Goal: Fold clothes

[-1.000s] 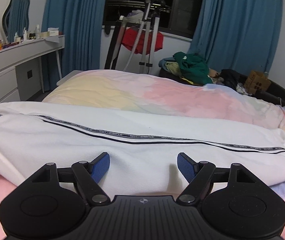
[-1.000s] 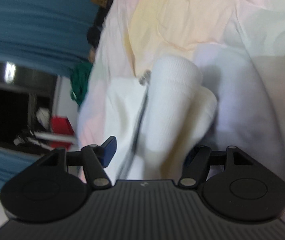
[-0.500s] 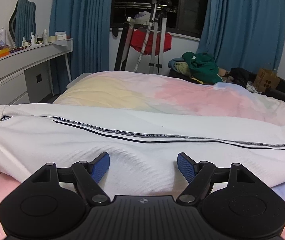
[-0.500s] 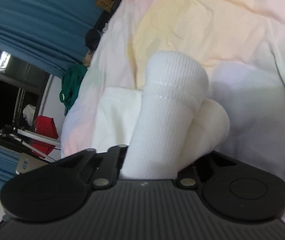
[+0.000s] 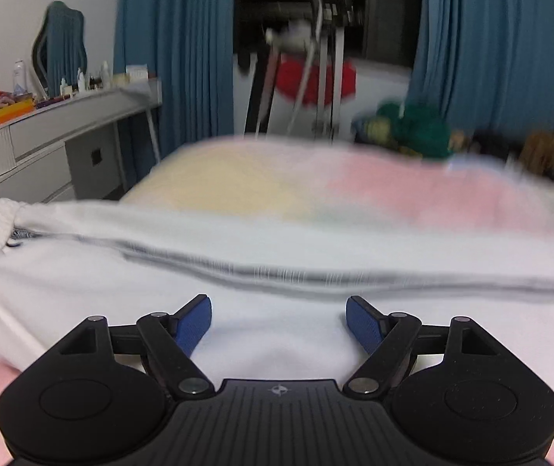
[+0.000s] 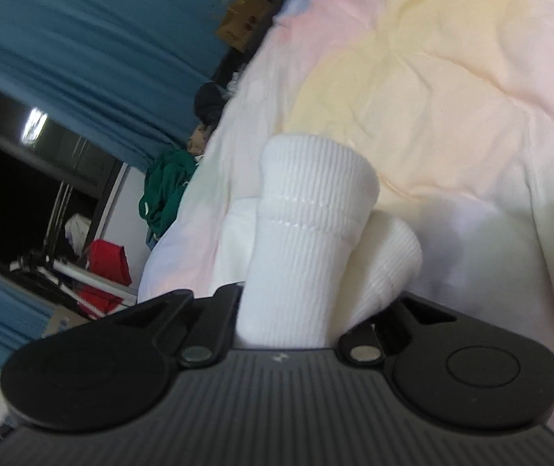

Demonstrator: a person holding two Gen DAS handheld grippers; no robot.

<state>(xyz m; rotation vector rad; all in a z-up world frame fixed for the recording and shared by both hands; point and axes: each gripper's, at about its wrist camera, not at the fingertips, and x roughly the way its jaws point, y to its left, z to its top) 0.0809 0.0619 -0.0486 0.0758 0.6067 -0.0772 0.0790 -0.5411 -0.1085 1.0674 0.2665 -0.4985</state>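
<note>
A white zip-up jacket with a dark-trimmed zipper lies across the pastel bedspread. My left gripper is open, its blue pads over the jacket's near edge, holding nothing. My right gripper is shut on the jacket's ribbed white cuff, which sticks up between the jaws and hides the fingertips. The rest of the jacket trails behind the cuff.
A grey dresser with bottles stands at the left. Blue curtains, a dark window and a metal stand with a red cloth are behind the bed. Green clothes and a cardboard box lie beyond the far edge.
My right gripper closed on the cuff and lifted it slightly. My left gripper stayed open while its view shifted right and blurred with motion.
</note>
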